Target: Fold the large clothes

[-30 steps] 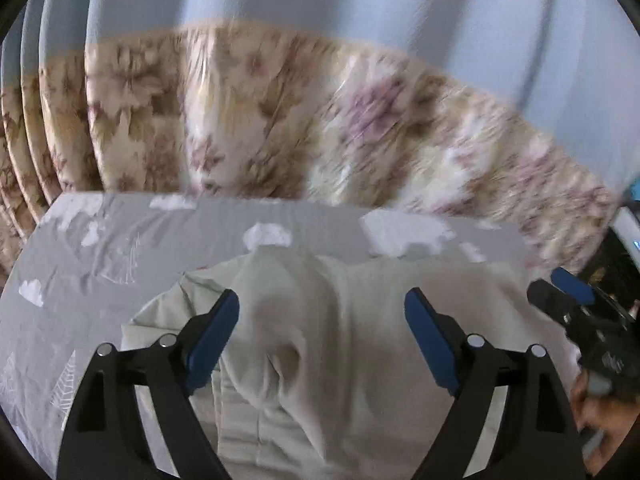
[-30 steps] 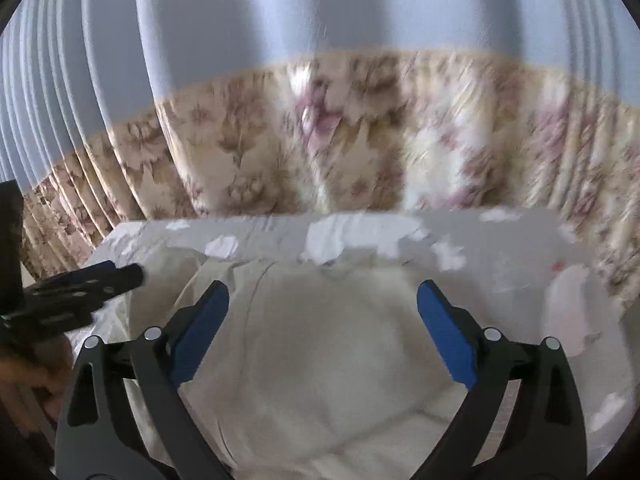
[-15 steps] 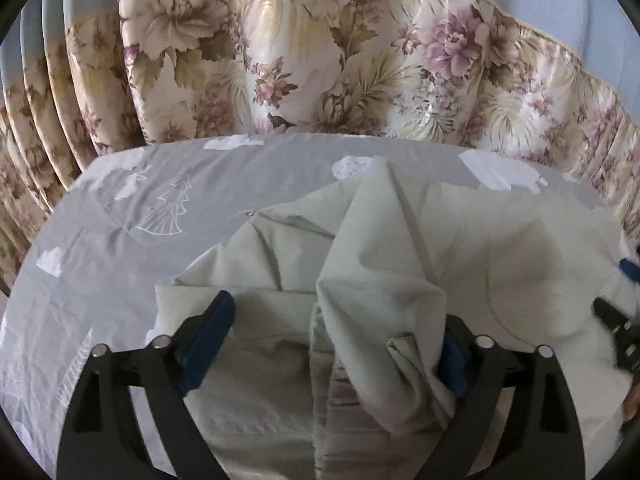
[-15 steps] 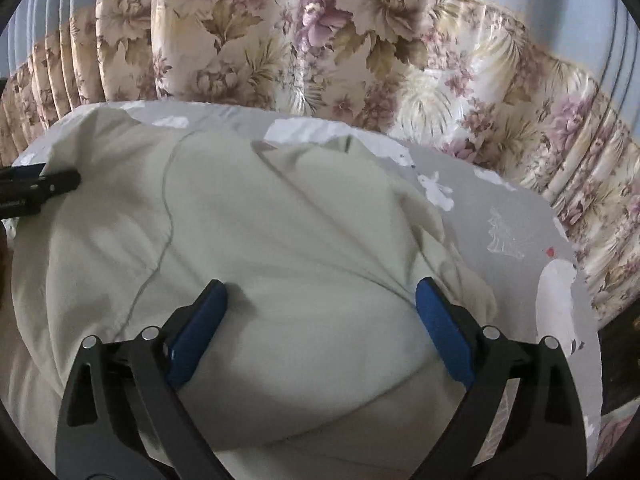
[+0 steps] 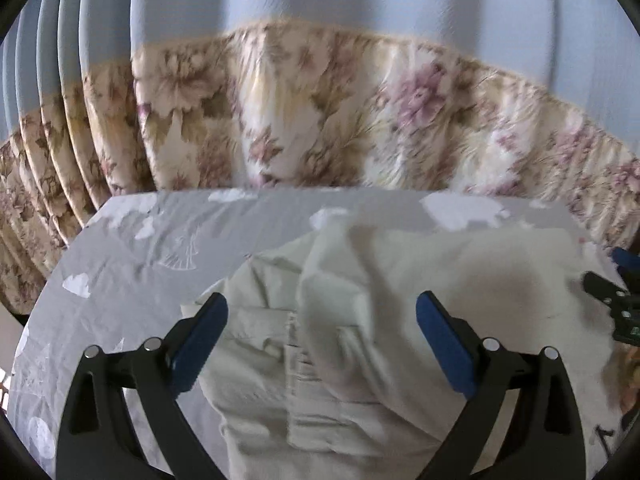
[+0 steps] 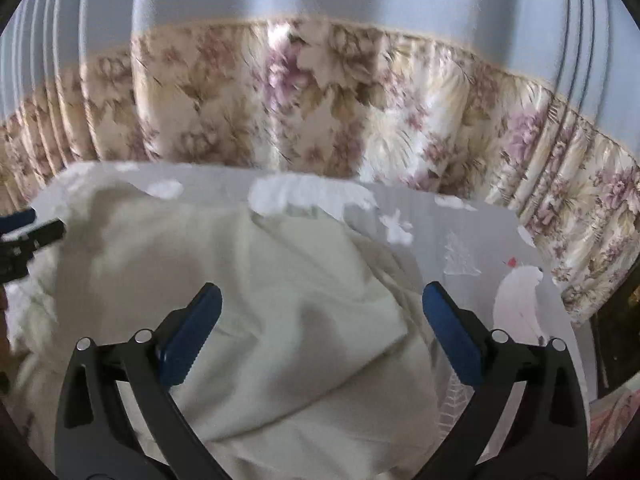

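Observation:
A large pale cream garment [image 5: 360, 320] lies crumpled on a grey printed sheet [image 5: 132, 264]; a button placket shows near its middle. My left gripper [image 5: 322, 340] is open and empty, hovering over the garment's left part. My right gripper [image 6: 322, 332] is open and empty over the garment [image 6: 280, 300] on its right part. Each gripper shows at the edge of the other's view: the right gripper [image 5: 608, 292], the left gripper [image 6: 28, 236].
The grey sheet [image 6: 480, 248] covers a bed or table that ends at a floral curtain [image 5: 320, 120] with blue pleats above. A dark piece of furniture [image 6: 616, 332] stands at the right edge.
Both views have tilted back up from the garment, so more curtain shows. The garment lies bunched; both grippers stay open and empty.

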`<state>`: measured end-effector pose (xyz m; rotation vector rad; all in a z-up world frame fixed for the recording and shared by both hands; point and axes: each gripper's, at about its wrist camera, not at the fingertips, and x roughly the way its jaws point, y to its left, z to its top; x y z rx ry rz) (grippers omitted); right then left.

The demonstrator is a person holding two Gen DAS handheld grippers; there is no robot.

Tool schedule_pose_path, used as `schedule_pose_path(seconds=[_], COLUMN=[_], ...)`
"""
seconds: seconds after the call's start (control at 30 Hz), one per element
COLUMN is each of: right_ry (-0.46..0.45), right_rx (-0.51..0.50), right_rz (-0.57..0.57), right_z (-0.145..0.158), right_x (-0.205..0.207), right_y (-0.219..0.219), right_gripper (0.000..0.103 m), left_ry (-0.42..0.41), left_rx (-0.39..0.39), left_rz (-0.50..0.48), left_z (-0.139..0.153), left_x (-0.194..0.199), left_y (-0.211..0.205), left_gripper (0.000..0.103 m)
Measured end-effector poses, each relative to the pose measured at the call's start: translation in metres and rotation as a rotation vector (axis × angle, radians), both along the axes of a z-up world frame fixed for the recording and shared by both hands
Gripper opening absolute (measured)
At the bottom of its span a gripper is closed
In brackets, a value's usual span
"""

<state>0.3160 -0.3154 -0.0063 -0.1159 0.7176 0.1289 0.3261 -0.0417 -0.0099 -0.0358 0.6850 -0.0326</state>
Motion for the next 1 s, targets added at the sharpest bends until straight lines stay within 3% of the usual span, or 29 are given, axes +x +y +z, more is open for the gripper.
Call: schedule_pose_path(seconds=[0.13,0.37,0.57,1.0], right_ry=[0.027,0.13,0.156,0.144], right_rx=[0.034,-0.068,-0.119,-0.156], right_rz=[0.049,0.062,0.04,0.02], right_z=[-0.001,-0.05,-0.069,-0.061], right_x=[0.001,-0.013,-0.02,-0.027], right_y=[0.017,0.035,0.027,0.022], right_gripper=[0.1,0.1,0.1,0.1], left_ry=[0.039,0.213,0.211,0.19], left_rx=[-0.051,0.019,0.06,0.039], left_rz=[-0.038,-0.049,-0.023,-0.012], left_z=[0.0,-0.063,-0.065,-0.055], left_x=[-0.01,-0.007,-0.015,-0.028], left_y=[-0.018,-0.039,-0.037,-0.026], left_gripper=[0.095,0.095,0.096,0.096])
